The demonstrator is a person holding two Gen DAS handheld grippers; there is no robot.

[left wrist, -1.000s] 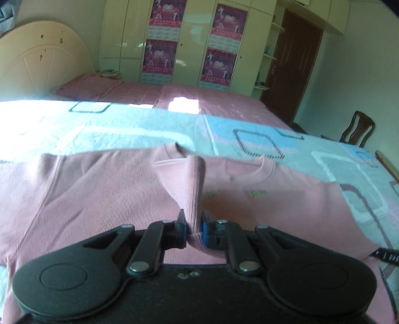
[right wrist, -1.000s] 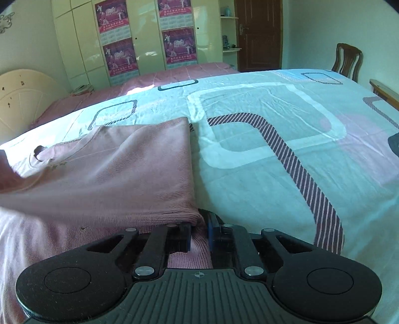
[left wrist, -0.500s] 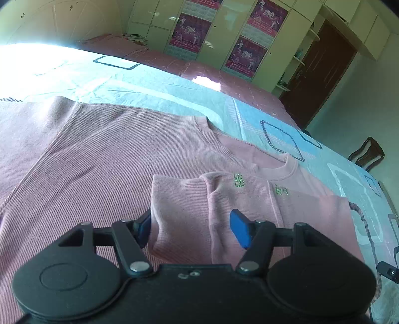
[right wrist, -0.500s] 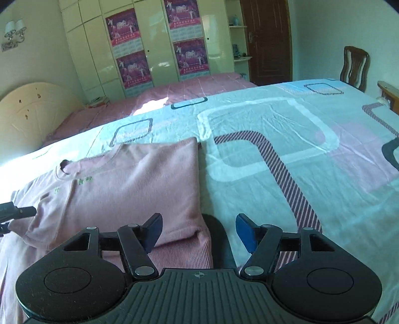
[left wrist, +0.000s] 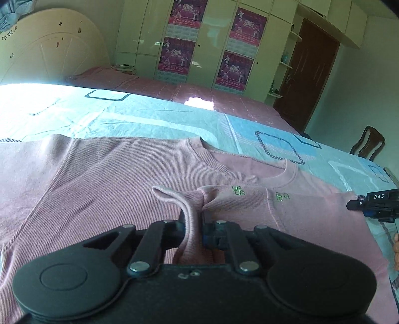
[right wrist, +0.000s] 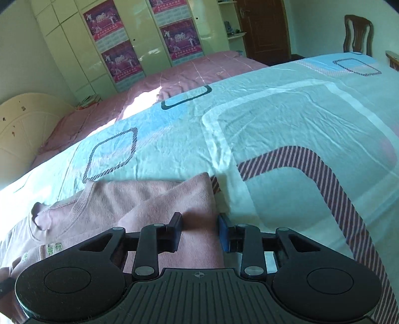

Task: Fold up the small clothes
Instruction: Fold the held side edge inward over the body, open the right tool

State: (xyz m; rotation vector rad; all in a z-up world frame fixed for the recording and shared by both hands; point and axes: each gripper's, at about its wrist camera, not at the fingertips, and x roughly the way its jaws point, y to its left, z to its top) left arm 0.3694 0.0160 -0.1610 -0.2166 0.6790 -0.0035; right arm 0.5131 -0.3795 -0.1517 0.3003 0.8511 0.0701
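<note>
Left gripper [left wrist: 194, 230]: matte black, round hubs, silver pivot screws, blue pads. Right gripper [right wrist: 199, 230]: same, ribbed black base.

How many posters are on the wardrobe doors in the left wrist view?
4, in two columns: upper left, lower left, upper right, lower right. The frame edge crops the upper left one; more may lie outside it.

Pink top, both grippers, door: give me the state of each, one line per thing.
pink top: lying on the bed, partly folded, one fold of cloth pinched up
left gripper: shut on a raised fold of the pink top
right gripper: open, straddling the top's edge
door: closed
</note>
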